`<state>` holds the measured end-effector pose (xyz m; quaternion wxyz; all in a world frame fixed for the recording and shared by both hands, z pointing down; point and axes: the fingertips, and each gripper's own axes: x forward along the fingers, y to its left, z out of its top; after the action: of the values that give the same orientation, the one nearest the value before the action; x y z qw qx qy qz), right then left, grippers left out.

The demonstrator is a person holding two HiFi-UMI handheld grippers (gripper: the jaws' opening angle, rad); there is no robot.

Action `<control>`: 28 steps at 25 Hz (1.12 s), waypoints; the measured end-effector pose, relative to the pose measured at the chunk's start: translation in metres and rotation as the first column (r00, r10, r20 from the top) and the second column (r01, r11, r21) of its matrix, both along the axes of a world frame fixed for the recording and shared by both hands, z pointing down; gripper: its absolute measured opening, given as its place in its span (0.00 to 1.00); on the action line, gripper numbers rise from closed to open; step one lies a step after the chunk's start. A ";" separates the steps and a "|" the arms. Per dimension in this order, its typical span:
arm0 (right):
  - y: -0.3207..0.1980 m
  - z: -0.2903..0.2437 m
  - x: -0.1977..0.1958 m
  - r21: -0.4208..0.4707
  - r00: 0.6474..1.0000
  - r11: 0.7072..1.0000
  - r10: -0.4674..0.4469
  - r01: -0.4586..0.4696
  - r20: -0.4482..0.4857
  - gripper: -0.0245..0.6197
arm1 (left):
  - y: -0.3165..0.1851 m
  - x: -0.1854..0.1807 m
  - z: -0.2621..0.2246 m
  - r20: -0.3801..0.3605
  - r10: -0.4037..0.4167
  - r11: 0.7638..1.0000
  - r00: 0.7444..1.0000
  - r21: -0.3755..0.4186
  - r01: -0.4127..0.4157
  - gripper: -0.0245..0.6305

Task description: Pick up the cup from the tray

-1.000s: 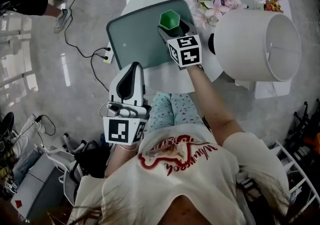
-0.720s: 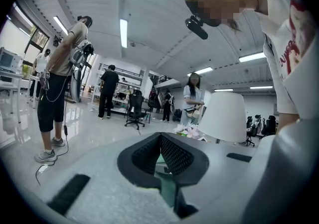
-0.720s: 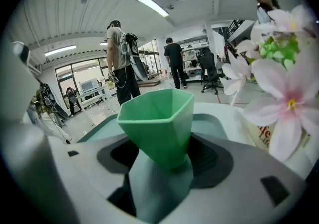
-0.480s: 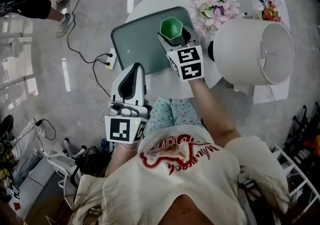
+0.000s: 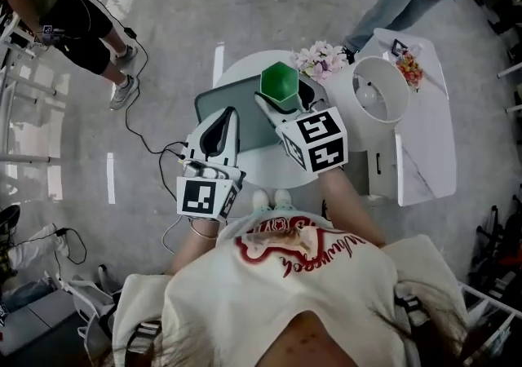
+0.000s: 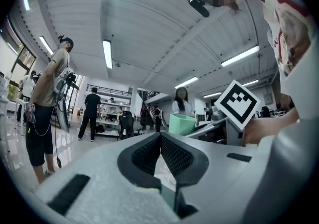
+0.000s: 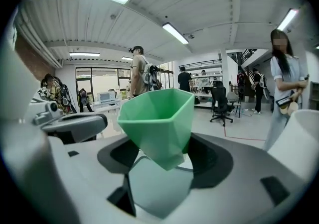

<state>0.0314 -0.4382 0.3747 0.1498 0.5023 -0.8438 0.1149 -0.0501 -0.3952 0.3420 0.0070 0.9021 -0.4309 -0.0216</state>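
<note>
Now the cup (image 5: 280,84) rides in the right tool (image 5: 285,102), and the main change from a second ago is height. Then the cup looked to be resting on the tray (image 5: 216,104) with that tool at it. In the present right gripper view the green cup (image 7: 157,116) has only the open room behind it and no tray surface under its base. The head view also takes in far more of the floor than it did, so the person's head has risen along with the lift. I judge the pick-up to be as good as done, leaving only a steady carry.

The right tool (image 7: 162,161) is open about as wide as the cup's lower body. Its jaws are clamped on the faceted sides, with the rim standing above them and tipped a little. The tray lies below and beyond this tool on the round white desk (image 5: 241,65).

The left tool (image 5: 218,125) hangs just beside the right one, on the near side of the tray. In its own view the left tool (image 6: 159,138) has its pads (image 6: 177,156) meeting at the tips, with nothing between them.
</note>
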 end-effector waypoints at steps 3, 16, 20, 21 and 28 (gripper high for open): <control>0.020 -0.020 0.008 0.018 1.000 1.000 -0.017 0.017 0.007 0.50 | 0.009 0.012 -0.014 -0.019 0.013 0.999 1.000 0.032 -0.012 0.06; 0.064 -0.012 0.032 -0.014 0.997 0.997 -0.072 0.072 0.012 0.50 | 0.046 0.047 -0.021 -0.011 -0.020 0.999 1.000 0.036 0.021 0.06; 0.069 0.000 0.036 -0.025 0.995 0.995 -0.099 0.100 0.026 0.50 | 0.055 0.048 -0.013 -0.005 -0.061 0.998 0.998 0.034 0.061 0.06; 0.072 0.002 0.036 -0.027 0.994 0.994 -0.107 0.108 0.030 0.50 | 0.059 0.047 -0.011 -0.004 -0.070 0.997 0.998 0.032 0.070 0.06; 0.093 0.011 0.023 -0.028 0.991 0.991 -0.132 0.133 0.035 0.50 | 0.088 0.029 0.006 -0.001 -0.109 0.994 0.994 0.003 0.109 0.06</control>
<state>0.0540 -0.3449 0.3858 0.1506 0.4410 -0.8758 0.1256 -0.0215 -0.3074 0.3477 0.0047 0.8772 -0.4795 -0.0232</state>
